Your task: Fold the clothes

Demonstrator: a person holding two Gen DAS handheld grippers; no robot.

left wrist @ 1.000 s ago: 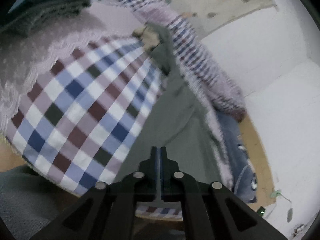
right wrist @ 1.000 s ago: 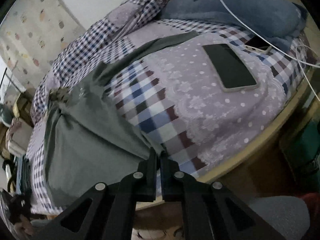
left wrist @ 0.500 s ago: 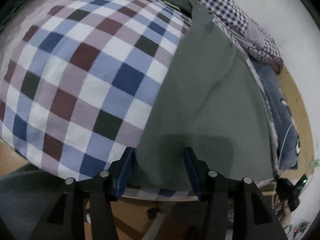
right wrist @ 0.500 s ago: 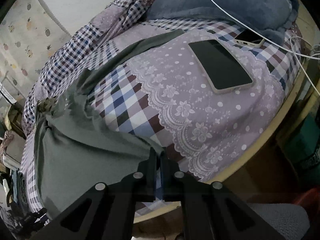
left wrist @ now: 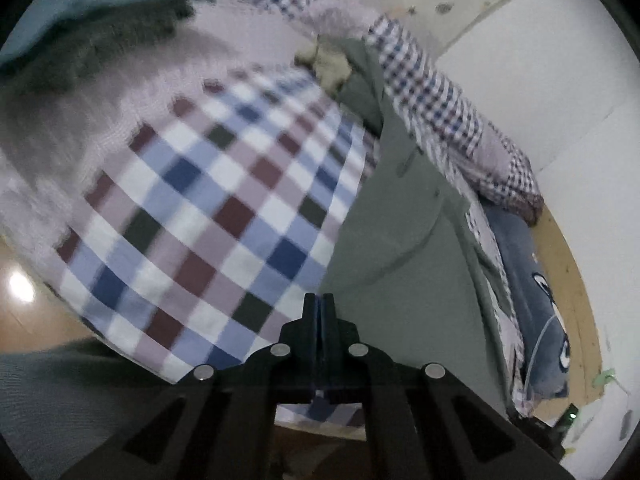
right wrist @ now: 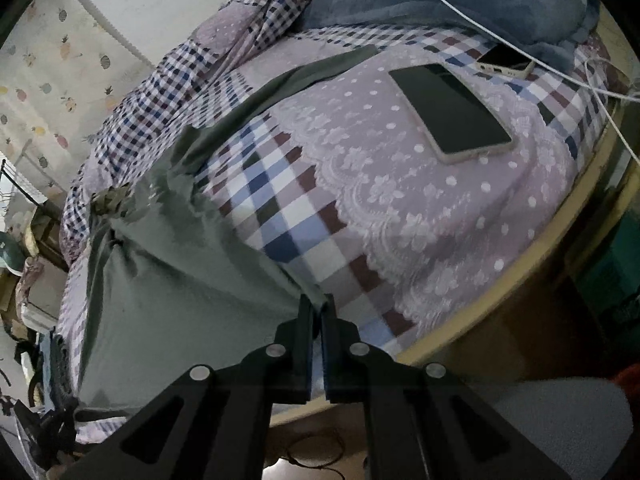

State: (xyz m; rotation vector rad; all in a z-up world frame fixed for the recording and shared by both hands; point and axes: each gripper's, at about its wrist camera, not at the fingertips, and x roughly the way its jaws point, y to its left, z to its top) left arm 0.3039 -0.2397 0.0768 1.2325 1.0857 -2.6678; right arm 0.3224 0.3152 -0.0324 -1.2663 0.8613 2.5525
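The left gripper (left wrist: 319,300), spread half a second ago, is now clenched on the near edge of the green garment (left wrist: 404,248); the right gripper (right wrist: 317,304) stays clamped on another corner. With 2 holds, folding can begin.

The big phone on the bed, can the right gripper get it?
Probably not yet: the right gripper is shut on the green garment. Bare bedspread lies between it and the phone.
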